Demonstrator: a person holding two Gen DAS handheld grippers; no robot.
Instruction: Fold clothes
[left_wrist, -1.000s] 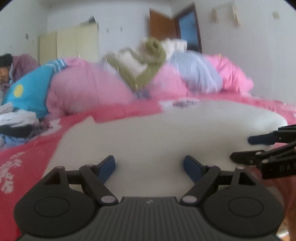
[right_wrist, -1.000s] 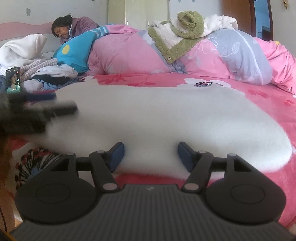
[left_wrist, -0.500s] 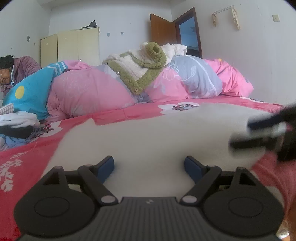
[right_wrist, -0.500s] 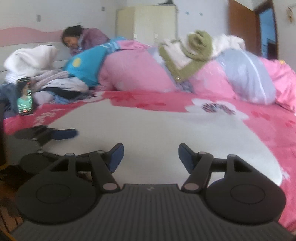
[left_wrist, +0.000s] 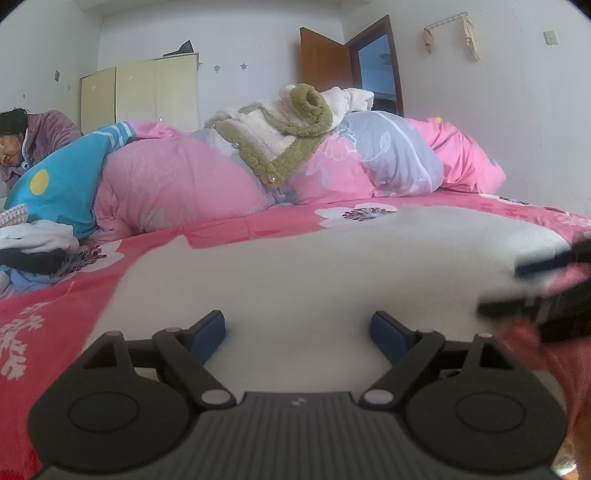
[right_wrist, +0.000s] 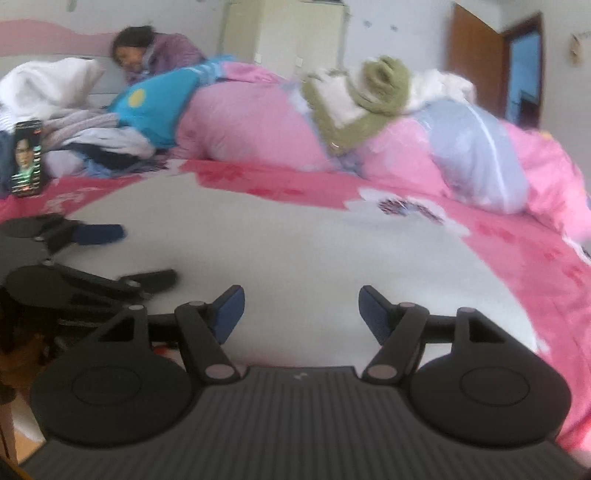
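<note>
White fleece garment (left_wrist: 332, 266) lies spread flat on the pink bedspread (left_wrist: 48, 317).

two grippers (left_wrist: 298, 330) (right_wrist: 300, 309), one white garment (left_wrist: 332, 273), one phone (right_wrist: 27, 158), one person (right_wrist: 147, 55)

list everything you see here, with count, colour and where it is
white garment: 1, white, spread on the bed in front of both tools
bedsheet: 1, red-pink floral, under the garment
quilt: 1, pink and grey, heaped behind
fleece top: 1, cream with green trim, on the quilt
clothes pile: several, mixed, far left
phone: 1, dark, lit, propped upright beside the pile
person: 1, purple top, behind the quilt
wardrobe: 1, cream, back wall
door: 1, brown, open
left tool: open, jaws just widening, nothing between
right tool: open, jaws just widening, nothing between
</note>
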